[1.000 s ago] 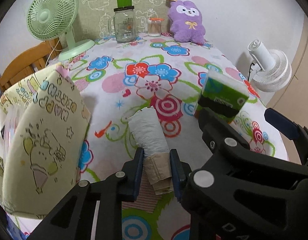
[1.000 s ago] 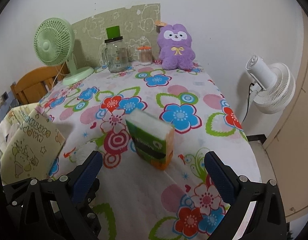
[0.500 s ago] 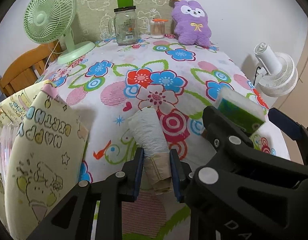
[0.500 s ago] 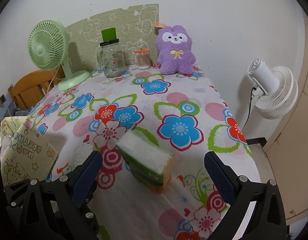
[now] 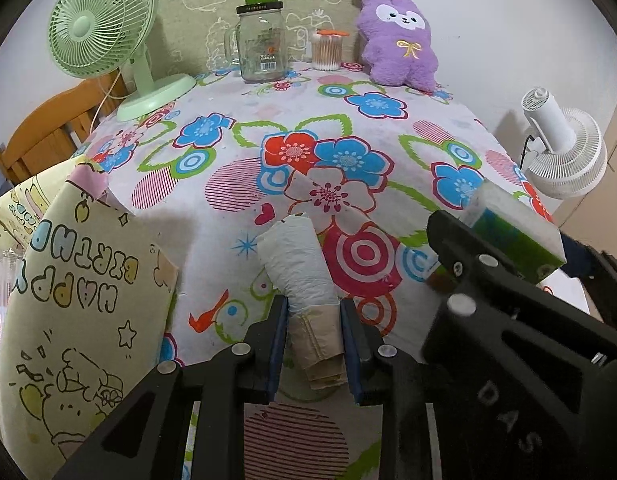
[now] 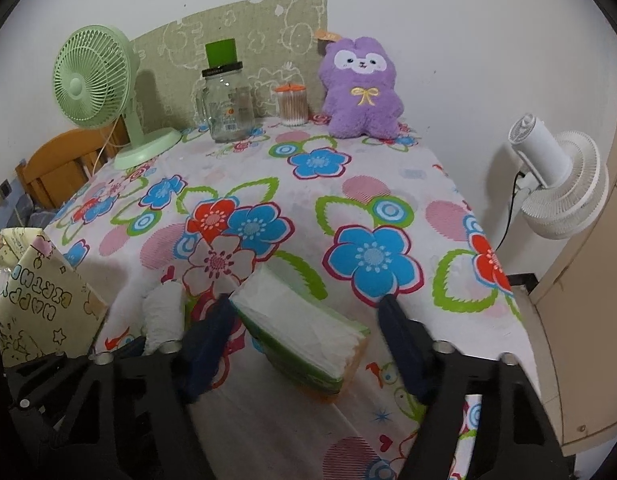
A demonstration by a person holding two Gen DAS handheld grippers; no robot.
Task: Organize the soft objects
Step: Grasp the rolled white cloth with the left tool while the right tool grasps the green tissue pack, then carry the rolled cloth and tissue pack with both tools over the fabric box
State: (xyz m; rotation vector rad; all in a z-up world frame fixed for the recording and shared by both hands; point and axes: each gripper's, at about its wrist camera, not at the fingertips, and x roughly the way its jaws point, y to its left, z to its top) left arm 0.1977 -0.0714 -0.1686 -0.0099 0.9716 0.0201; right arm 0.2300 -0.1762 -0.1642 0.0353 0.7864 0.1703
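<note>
My left gripper is shut on a roll of white plastic bags with a tan end, which lies on the flowered tablecloth. The roll also shows at lower left in the right wrist view. A green and white tissue pack sits tilted between the jaws of my right gripper, which are closing. The left pad touches the pack, while a gap remains at the right pad. The tissue pack shows at right in the left wrist view. A purple plush toy sits at the table's far edge.
A yellow "Happy Birthday" gift bag stands at the table's left edge. A green fan, glass jar mug and cotton swab tub line the back. A white fan stands off the right edge, a wooden chair off the left.
My right gripper has come forward around the tissue pack and its jaws have narrowed from wide open. The left gripper has edged forward, still gripping the roll.
</note>
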